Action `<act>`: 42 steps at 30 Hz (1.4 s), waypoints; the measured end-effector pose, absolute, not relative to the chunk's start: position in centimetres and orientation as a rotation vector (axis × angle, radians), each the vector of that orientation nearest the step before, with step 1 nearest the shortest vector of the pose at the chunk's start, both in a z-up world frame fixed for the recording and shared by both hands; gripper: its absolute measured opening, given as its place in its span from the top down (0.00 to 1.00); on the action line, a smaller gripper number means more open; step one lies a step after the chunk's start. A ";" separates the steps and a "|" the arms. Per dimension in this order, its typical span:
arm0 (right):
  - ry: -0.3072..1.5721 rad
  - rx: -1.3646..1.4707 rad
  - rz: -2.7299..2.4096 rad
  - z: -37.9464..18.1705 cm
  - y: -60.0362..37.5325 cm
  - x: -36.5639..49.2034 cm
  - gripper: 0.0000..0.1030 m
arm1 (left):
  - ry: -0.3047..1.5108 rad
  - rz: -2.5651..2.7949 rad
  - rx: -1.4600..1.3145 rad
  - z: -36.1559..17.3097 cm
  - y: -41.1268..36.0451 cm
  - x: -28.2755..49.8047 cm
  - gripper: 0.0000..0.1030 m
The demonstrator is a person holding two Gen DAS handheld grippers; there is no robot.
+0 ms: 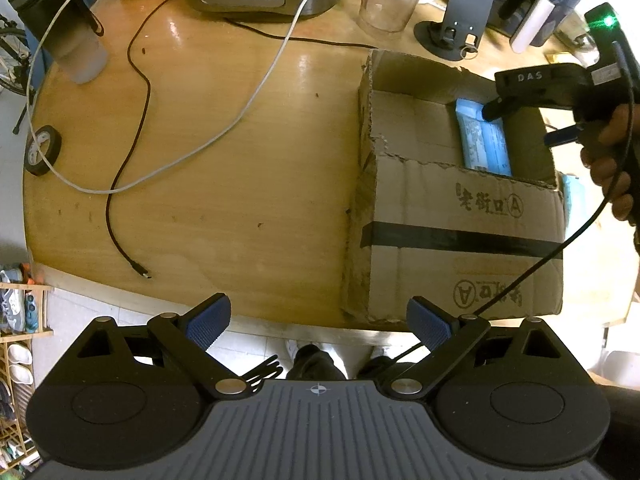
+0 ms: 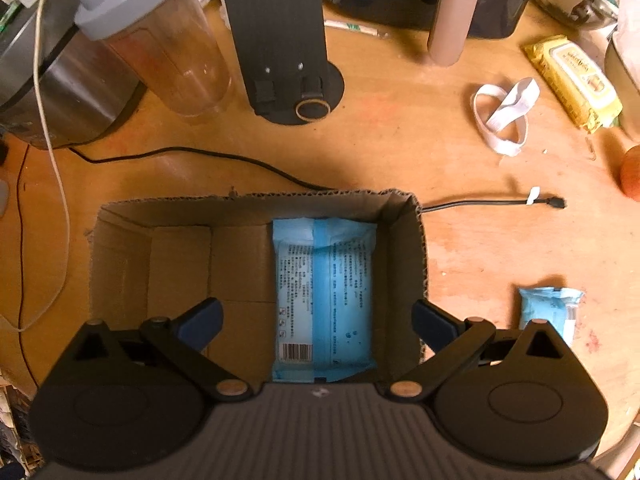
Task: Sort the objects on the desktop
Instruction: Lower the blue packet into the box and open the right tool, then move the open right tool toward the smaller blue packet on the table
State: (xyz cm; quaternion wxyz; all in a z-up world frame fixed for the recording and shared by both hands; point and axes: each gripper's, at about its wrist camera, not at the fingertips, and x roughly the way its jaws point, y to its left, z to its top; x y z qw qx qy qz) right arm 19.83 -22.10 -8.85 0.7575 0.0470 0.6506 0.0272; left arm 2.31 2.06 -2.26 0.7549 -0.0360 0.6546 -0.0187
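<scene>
One blue pack (image 2: 324, 296) is already deposited flat in the right half of the box (image 2: 180, 264). The right tool (image 2: 316, 320) is held above the box, jaws wide and empty. The left tool (image 1: 318, 320) is held over the near tabletop (image 1: 240, 160) edge, jaws also wide and empty. Left to sort, judging by the tabletop: a small blue pack (image 2: 550, 306) right of the box, a yellow pack (image 2: 572, 80), a white strap (image 2: 504, 116) and a tape roll (image 1: 42, 150).

Blue wipes pack (image 2: 324, 296) flat inside cardboard box (image 2: 180, 256)
</scene>
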 end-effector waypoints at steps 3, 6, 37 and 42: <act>1.406 0.096 0.054 -7.8 -22.2 19.8 0.00 | 1.430 -0.043 -0.077 -2.3 1.9 2.4 0.06; 1.394 0.093 0.051 -6.9 -22.4 19.7 0.00 | 1.431 -0.047 -0.077 -2.3 1.8 2.4 0.06; 1.388 0.109 -0.017 -6.9 -26.4 18.4 0.00 | 1.436 -0.065 -0.054 -2.1 0.1 2.1 0.06; 1.390 0.118 -0.038 -7.0 -27.3 18.1 0.00 | 1.438 -0.069 -0.048 -2.1 -0.2 2.1 0.06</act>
